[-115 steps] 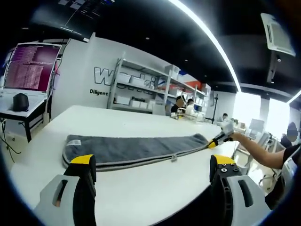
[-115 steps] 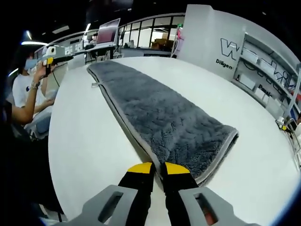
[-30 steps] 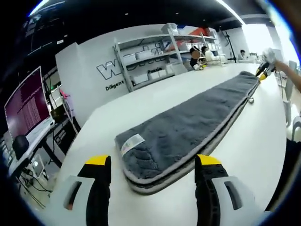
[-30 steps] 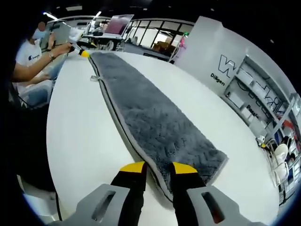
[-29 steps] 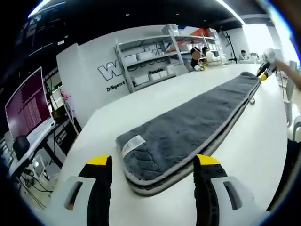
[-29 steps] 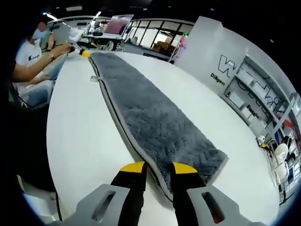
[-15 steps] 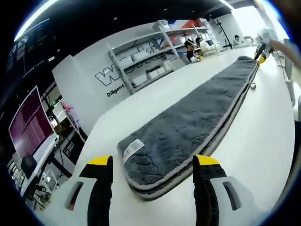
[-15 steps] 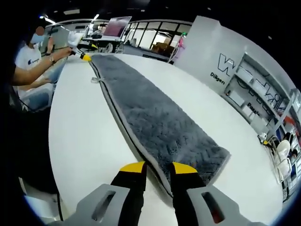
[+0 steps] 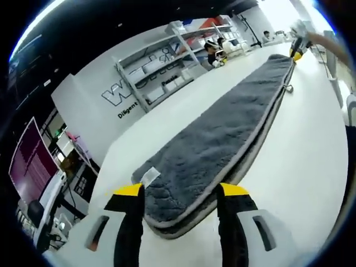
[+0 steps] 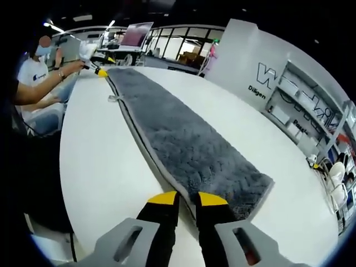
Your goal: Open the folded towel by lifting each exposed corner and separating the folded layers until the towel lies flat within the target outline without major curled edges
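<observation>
Left gripper view: the folded towel (image 9: 222, 133) lies on the white table (image 9: 311, 167), long axis running away, its near end between the left gripper (image 9: 181, 192)'s spread jaws. The right gripper (image 10: 179, 198) pinches the opposite end's near edge

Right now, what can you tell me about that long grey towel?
The towel is dark grey and plush with a paler grey trim, folded into a long narrow strip of stacked layers on the white table. A white label sits near one end. The left tool straddles that end; the right tool pinches the other end's edge.
</observation>
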Action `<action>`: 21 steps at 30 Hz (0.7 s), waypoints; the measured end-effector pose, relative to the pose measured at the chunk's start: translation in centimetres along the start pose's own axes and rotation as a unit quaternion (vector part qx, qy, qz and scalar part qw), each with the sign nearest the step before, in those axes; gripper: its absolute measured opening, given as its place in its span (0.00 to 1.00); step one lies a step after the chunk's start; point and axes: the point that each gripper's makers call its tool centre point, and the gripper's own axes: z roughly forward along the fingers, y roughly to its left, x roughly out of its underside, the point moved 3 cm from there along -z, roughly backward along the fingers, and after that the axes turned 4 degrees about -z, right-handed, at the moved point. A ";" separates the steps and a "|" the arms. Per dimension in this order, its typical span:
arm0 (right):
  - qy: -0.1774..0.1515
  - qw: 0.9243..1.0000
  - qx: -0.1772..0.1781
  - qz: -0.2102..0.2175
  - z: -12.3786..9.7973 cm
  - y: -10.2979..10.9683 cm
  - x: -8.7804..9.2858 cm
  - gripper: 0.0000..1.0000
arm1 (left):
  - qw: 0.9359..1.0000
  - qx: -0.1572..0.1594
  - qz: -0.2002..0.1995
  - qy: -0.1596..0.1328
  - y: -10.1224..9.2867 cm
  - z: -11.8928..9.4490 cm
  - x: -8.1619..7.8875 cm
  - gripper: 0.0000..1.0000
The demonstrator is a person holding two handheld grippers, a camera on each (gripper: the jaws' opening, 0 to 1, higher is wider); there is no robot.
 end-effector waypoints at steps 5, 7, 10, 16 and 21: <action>-0.006 1.000 -0.003 0.018 -0.2 0.0 0.0 0.03 | 1.000 0.020 0.017 0.000 -0.9 0.4 0.0 0.22; -0.013 0.999 0.000 0.030 -0.3 -0.1 0.0 0.02 | 1.000 0.030 0.010 0.001 -1.0 0.5 0.0 0.16; -0.021 0.999 0.002 0.037 -0.4 -0.3 -0.1 0.01 | 0.999 0.036 0.008 0.002 -1.2 0.5 0.0 0.10; -0.033 0.998 0.009 0.047 -0.5 -0.4 -0.3 0.00 | 0.999 0.034 0.023 0.006 -1.2 0.6 -0.1 0.04; -0.055 0.996 0.014 0.069 -0.9 -0.7 -0.8 0.00 | 0.999 0.027 0.026 0.000 -0.9 0.6 -0.2 0.02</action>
